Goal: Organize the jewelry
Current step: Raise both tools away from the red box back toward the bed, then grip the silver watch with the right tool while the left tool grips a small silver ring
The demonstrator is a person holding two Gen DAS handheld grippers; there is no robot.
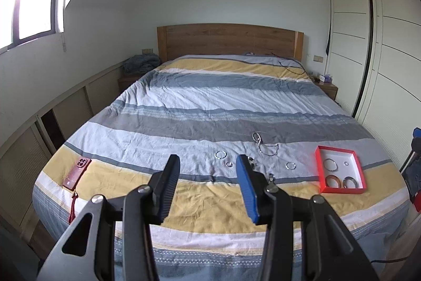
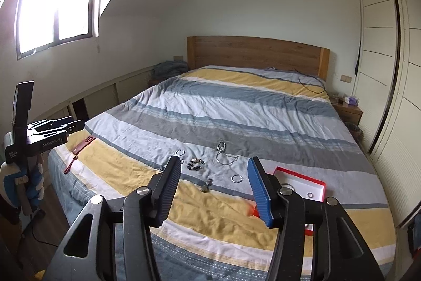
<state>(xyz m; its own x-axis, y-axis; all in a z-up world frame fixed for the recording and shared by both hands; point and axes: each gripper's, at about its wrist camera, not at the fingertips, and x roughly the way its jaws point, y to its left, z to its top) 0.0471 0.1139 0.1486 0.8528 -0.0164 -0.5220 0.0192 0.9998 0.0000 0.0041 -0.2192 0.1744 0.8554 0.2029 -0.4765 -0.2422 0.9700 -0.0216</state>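
Observation:
A red tray (image 1: 318, 170) lies on the striped bedspread (image 1: 210, 102) at the near right and holds several bangles and a small ring; it also shows in the right wrist view (image 2: 297, 172). Loose jewelry lies left of it: a silver chain (image 1: 265, 145), a silver bracelet (image 1: 220, 154), a small ring (image 1: 229, 164), another bracelet (image 1: 290, 165). The right wrist view adds a dark bead bracelet (image 2: 196, 164) and a small pendant (image 2: 206, 186). My left gripper (image 1: 208, 162) is open and empty above the bed's foot. My right gripper (image 2: 214, 163) is open and empty, near the tray.
A red phone (image 1: 76, 173) with a red strap lies at the bed's near left corner. My left gripper's body (image 2: 47, 134) shows at the left of the right wrist view. A cable (image 1: 292, 66) lies near the wooden headboard (image 1: 229, 40). A wardrobe (image 1: 389, 44) stands on the right.

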